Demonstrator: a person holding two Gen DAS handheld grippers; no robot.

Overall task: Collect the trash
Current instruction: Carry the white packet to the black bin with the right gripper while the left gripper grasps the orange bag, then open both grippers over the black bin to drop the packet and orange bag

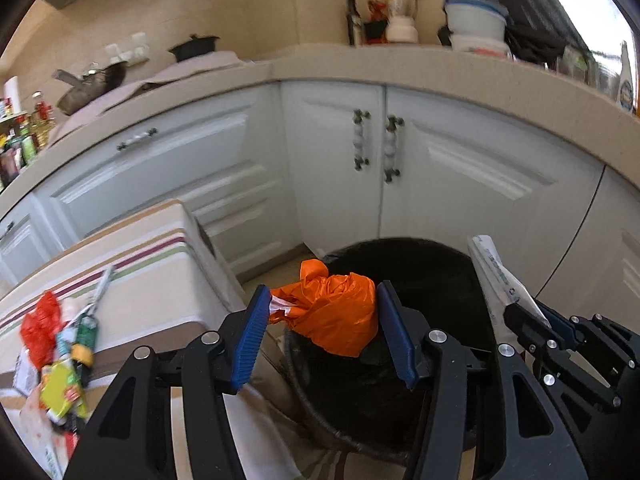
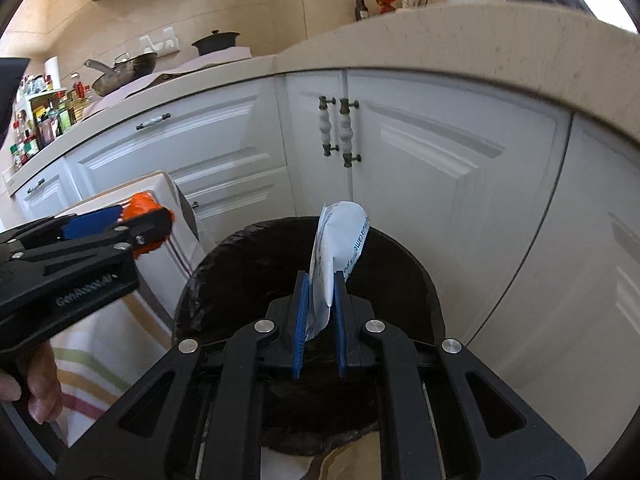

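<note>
Left tongs tilted downward, jaws about half apart, blue pads pressing crumpled orange bag. Right tongs tilted downward, jaws nearly together, clamping white packet. Hand on left handle.

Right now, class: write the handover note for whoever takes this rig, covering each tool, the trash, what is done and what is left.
Left tool: gripping a crumpled orange bag, held at the near rim of the black-lined bin.
Right tool: shut on a white pouch, above the bin's opening.
Done: both pieces picked up and brought to the bin.
Left: release both into the bin, then fetch the remaining wrappers on the striped tablecloth to the left.
</note>
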